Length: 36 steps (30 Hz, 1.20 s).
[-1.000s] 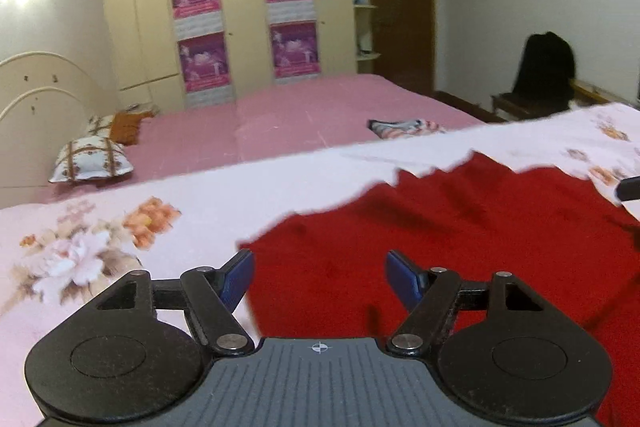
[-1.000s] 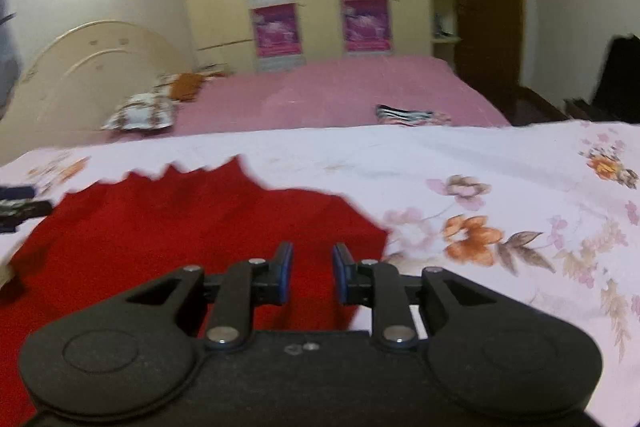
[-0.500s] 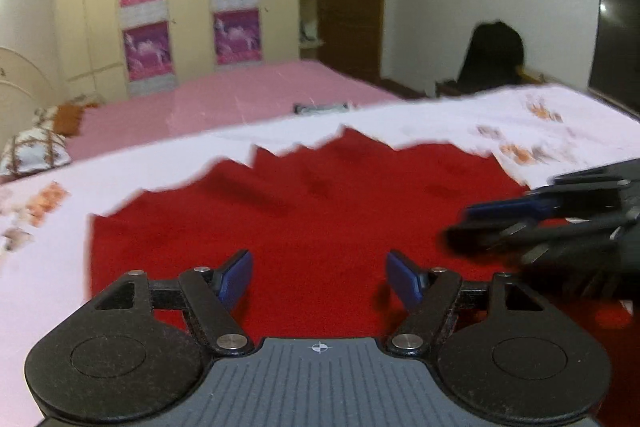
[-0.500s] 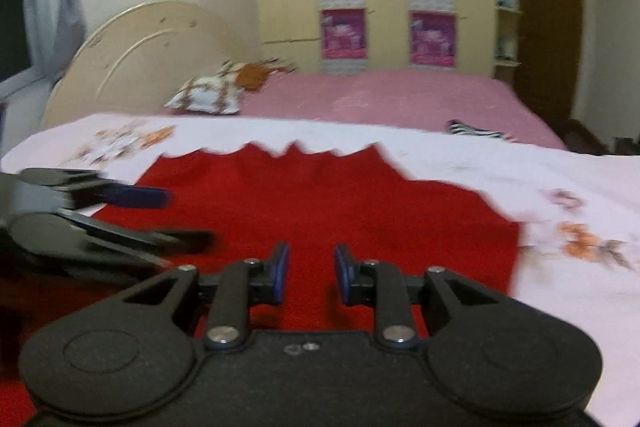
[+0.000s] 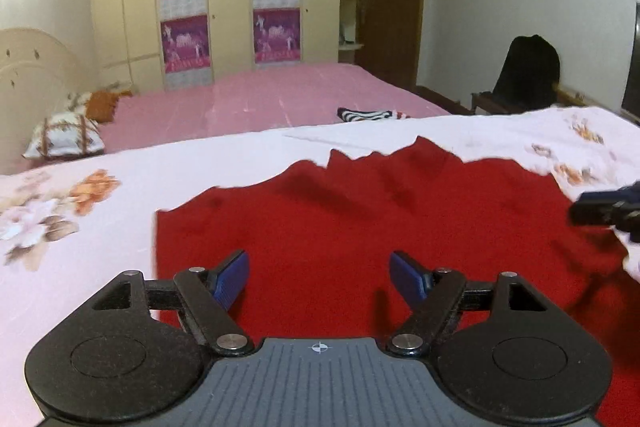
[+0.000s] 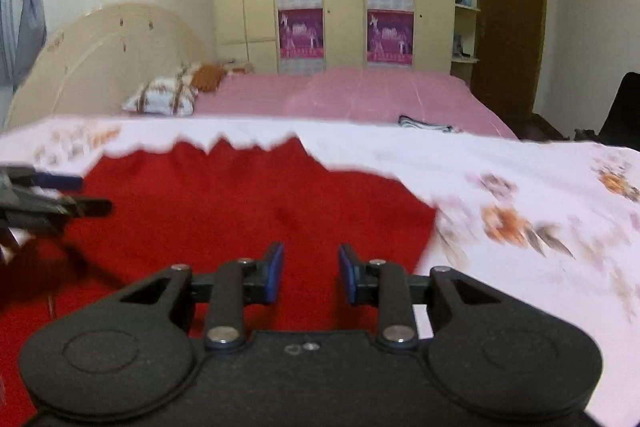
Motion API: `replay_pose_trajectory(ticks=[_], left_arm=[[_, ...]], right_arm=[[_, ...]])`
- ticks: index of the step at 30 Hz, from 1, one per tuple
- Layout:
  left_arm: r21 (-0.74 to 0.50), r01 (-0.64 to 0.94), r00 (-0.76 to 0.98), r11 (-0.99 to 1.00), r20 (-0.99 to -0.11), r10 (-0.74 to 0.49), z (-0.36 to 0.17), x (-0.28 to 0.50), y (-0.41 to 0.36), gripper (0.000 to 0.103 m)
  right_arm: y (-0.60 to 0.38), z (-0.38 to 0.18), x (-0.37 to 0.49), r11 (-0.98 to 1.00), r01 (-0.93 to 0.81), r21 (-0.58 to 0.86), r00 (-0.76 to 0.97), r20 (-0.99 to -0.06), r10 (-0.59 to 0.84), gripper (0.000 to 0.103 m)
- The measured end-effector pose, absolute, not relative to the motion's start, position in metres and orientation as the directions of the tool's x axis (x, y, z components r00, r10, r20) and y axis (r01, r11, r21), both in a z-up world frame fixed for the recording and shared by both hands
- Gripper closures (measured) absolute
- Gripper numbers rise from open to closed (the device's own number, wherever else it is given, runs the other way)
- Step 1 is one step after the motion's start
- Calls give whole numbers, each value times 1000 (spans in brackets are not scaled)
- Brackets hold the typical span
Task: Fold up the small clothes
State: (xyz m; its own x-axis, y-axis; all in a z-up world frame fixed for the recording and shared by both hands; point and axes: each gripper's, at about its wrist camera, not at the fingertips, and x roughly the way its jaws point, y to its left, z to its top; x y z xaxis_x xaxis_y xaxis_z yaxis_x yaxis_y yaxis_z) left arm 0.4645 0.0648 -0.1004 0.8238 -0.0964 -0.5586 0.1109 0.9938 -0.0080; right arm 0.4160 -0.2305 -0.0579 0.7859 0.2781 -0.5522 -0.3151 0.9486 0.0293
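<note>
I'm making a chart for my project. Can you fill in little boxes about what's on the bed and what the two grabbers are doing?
surface: floral sheet
cloth: red garment lying spread on the sheet, far edge jagged
left gripper: open, over the cloth, nothing between the pads
right gripper: jaws have just been opening, narrow gap, nothing gripped
behind: pink bed, patterned pillow, striped item

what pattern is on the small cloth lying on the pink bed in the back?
Black-and-white stripes on the small cloth, clearest in the left wrist view.
</note>
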Motion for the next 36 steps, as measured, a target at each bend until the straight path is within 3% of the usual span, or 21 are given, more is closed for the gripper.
replay_pose_trajectory(ticks=[3, 5, 7, 9, 11, 14, 17, 19, 22, 27, 28, 29, 31, 36], left_arm=[[0, 112, 801, 994, -592, -90, -106, 487, 61, 26], [77, 85, 781, 993, -625, -19, -115, 491, 66, 26], [77, 81, 790, 994, -613, -17, -114, 481, 78, 26], [126, 69, 792, 990, -610, 23, -114, 475, 81, 23], [99, 50, 791, 994, -611, 21, -116, 476, 84, 16], [86, 25, 791, 996, -611, 33, -117, 480, 84, 14], [136, 8, 810, 991, -582, 73, -107, 466, 83, 14], [134, 11, 831, 991, -553, 65, -99, 442, 88, 14], [116, -3, 817, 993, -573, 69, -96, 408, 99, 14], [-10, 3, 791, 1000, -612, -9, -92, 340, 121, 14], [-35, -4, 787, 999, -617, -18, -92, 327, 125, 20], [-53, -8, 779, 999, -627, -27, -93, 313, 129, 32], [-102, -17, 763, 995, -644, -53, -94, 289, 139, 39], [-300, -28, 697, 954, -689, -196, -101, 233, 166, 39]], right_arm=[[-213, -69, 447, 941, -336, 41, 751, -591, 294, 75], [-206, -80, 454, 925, -379, -8, 721, -629, 289, 74], [-216, -85, 445, 921, -381, -79, 743, -619, 254, 73], [-239, -83, 433, 946, -312, -84, 766, -612, 198, 72], [-256, -86, 434, 957, -283, -58, 766, -615, 189, 65], [-245, -86, 441, 945, -311, -102, 764, -618, 185, 62], [-252, -83, 444, 953, -295, -73, 757, -627, 186, 64], [-263, -69, 423, 965, -250, -82, 802, -576, 158, 62], [-286, -64, 401, 974, -226, 11, 792, -580, 190, 61], [-316, -61, 352, 970, -183, 161, 758, -605, 243, 61], [-321, -61, 339, 966, -173, 189, 748, -613, 254, 61], [-327, -60, 328, 962, -166, 215, 737, -622, 266, 61], [-336, -60, 302, 951, -140, 274, 712, -639, 289, 61], [-342, -65, 246, 910, -118, 397, 629, -680, 378, 62]])
